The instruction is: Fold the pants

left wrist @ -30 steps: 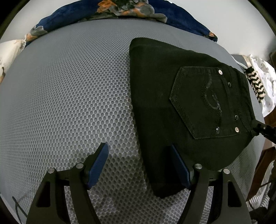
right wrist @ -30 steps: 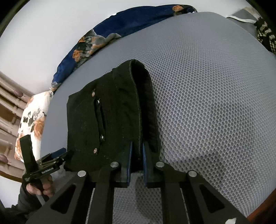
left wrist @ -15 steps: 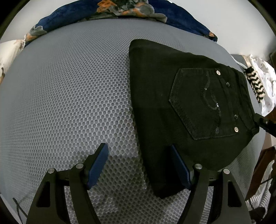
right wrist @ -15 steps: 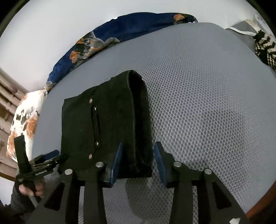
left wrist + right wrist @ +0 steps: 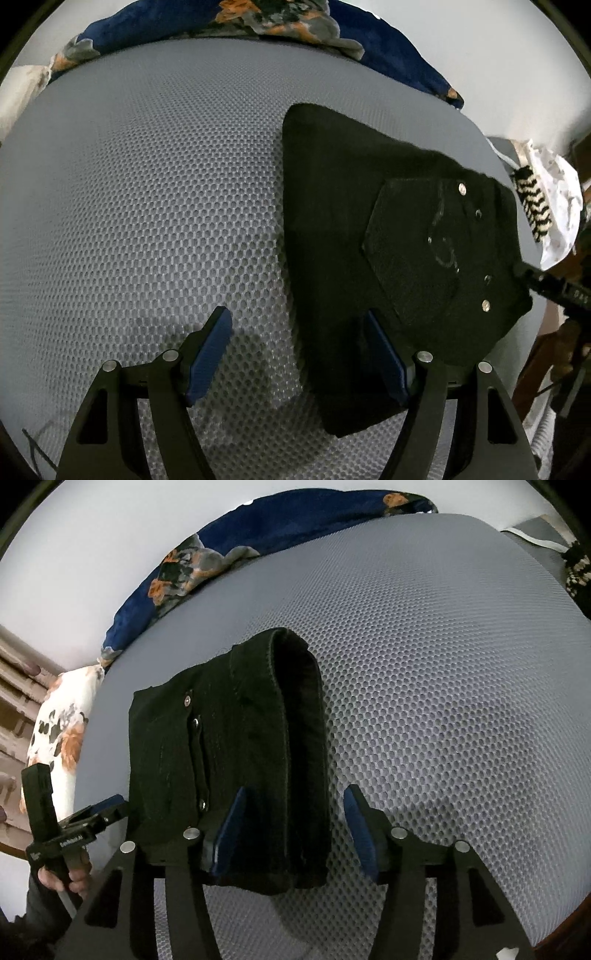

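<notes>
Grey honeycomb-mesh bedding (image 5: pixel 443 686) covers the bed, with a navy floral blanket (image 5: pixel 295 524) bunched against the white wall at the far edge and a white floral pillow (image 5: pixel 62 731) off to one side. On the mesh lies the pair of black denim pants (image 5: pixel 229 760), folded down to a thick, squat bundle; its rounded fold edge runs away from the right tool (image 5: pixel 293 834), so the long axis lies roughly along that tool's line of sight. The near end of the fold sits between the blue pads (image 5: pixel 231 830) of the right tool, whose jaws have just been opening and now stand apart, not pressing the cloth. From the left wrist view the bundle (image 5: pixel 388 258) shows a stitched back pocket with metal rivets uppermost, and it lies ahead and to the right of the left tool (image 5: pixel 297 354), overlapping only its right-hand pad; that tool's jaws are wide apart over bare mesh, holding nothing. The right tool looks the nearer to the bundle. It seems neat and flat, so the folding appears close to done.
</notes>
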A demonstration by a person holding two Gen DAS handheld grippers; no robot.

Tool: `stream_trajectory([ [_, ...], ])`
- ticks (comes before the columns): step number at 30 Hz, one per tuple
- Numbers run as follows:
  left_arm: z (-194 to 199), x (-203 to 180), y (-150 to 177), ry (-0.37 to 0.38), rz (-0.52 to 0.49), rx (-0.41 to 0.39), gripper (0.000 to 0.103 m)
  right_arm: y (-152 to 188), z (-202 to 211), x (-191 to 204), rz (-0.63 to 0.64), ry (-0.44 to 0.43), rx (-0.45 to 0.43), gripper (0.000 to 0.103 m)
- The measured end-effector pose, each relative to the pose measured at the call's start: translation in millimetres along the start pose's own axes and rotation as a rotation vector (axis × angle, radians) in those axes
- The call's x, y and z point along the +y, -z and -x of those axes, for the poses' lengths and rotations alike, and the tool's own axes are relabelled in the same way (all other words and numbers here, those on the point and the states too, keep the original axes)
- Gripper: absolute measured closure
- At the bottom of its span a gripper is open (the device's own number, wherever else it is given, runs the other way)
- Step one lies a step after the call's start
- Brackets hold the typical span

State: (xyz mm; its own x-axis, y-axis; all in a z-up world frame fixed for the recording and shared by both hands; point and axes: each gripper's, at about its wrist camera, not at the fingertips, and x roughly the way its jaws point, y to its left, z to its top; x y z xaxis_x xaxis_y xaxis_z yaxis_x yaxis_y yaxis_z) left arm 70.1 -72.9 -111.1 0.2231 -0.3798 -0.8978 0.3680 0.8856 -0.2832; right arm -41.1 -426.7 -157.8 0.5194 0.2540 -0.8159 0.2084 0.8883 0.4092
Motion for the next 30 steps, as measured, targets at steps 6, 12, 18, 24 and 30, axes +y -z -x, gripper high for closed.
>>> stream_trajectory([
  [6, 0.1, 17.9, -5.6, 0.125, 0.082, 0.027, 0.029, -6.8, -10.6, -5.4, 0.009, -0.085, 0.066, 0.04],
  [12, -6.6, 24.4, -9.3, 0.215, 0.112, 0.053, 0.029, -14.4, -21.4, -20.0, -0.031, -0.177, 0.102, 0.04],
  [18, -13.6, 23.8, -16.3, 0.274, 0.153, 0.076, 0.029, -16.8, -27.8, -29.8, -0.048, -0.233, 0.124, 0.039],
  [24, -20.9, 12.6, -22.5, 0.302, 0.16, 0.075, 0.029, -19.8, -37.4, -33.2, -0.068, -0.281, 0.136, 0.039],
  [30, -20.3, 19.8, -23.3, 0.339, 0.173, 0.079, 0.029, -23.9, -37.6, -37.0, -0.066, -0.327, 0.142, 0.039],
])
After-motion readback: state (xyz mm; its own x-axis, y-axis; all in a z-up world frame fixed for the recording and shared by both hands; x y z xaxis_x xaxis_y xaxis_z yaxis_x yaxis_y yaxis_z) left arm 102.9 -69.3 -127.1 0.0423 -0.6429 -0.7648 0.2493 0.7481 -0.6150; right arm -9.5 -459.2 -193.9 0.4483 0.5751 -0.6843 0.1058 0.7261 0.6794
